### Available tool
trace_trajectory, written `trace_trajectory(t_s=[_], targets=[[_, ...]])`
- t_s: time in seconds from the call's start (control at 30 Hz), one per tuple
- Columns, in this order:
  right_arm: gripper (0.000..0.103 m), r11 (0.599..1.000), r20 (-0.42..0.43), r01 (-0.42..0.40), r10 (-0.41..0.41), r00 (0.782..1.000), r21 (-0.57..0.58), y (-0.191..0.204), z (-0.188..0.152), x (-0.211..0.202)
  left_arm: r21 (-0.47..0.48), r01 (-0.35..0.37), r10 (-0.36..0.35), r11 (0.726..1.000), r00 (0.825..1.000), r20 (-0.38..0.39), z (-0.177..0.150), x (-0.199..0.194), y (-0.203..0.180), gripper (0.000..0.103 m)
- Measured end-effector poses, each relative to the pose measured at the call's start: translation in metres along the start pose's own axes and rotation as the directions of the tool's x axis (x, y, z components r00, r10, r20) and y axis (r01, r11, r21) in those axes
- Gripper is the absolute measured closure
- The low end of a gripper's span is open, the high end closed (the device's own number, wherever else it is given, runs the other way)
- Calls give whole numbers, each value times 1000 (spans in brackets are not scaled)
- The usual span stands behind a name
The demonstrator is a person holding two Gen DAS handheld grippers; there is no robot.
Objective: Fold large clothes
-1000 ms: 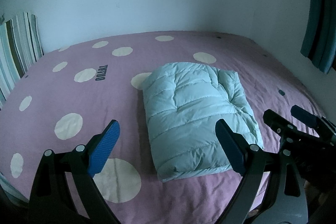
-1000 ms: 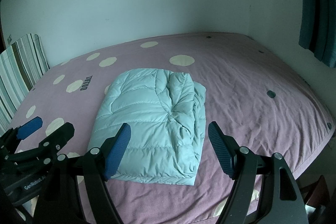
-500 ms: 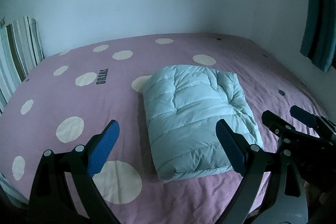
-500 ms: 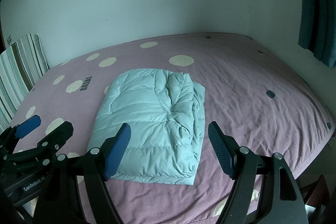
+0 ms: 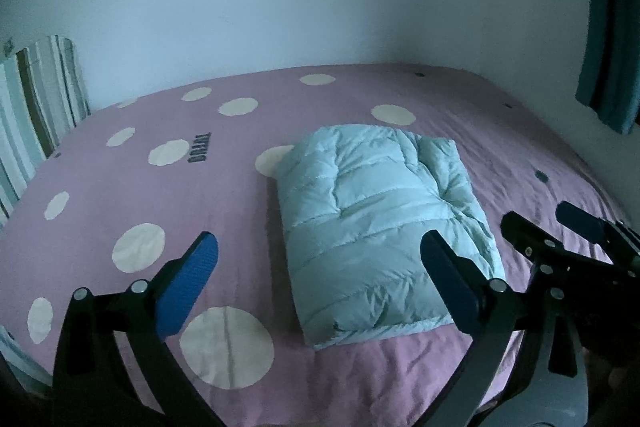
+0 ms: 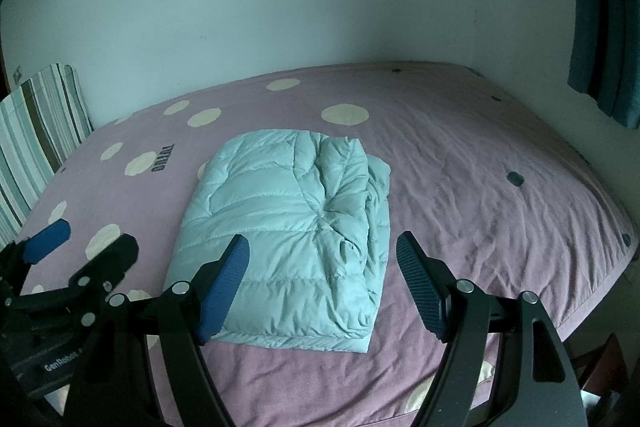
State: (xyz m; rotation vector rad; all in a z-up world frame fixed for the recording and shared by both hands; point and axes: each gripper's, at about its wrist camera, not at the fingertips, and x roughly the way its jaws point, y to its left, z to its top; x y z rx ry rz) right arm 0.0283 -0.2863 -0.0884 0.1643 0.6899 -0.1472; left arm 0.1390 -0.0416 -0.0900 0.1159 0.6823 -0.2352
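Our left gripper jaws are opening, our right gripper gapes, both empty above the folded jacket.

A home bedroom: a bed with a purple sheet dotted cream fills the corner of plain pale walls. A striped pillow leans at its left end, and a teal curtain hangs at right.
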Motion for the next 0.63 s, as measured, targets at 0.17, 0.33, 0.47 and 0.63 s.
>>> trace_trajectory(t_s=[0.17,0.33,0.47,0.63], targets=[[28,1000,-1,2,-2,1000,-1,0,0,1,-24,-18,18,1000,1000,-12,-3,2,3,2],[28,1000,-1,3,-3,1000,-1,-3,2,2,-12,-20,20,1000,999,-36,-5,9,6,2],[28,1000,2,8,-8,1000,6,-4,1,4,0,-74,74,997,997,-2,-4,11,9,2],[28,999,4,24,-24,1000,26,-16,4,13,-6,-83,83,997,995,-62,-5,31,26,2]])
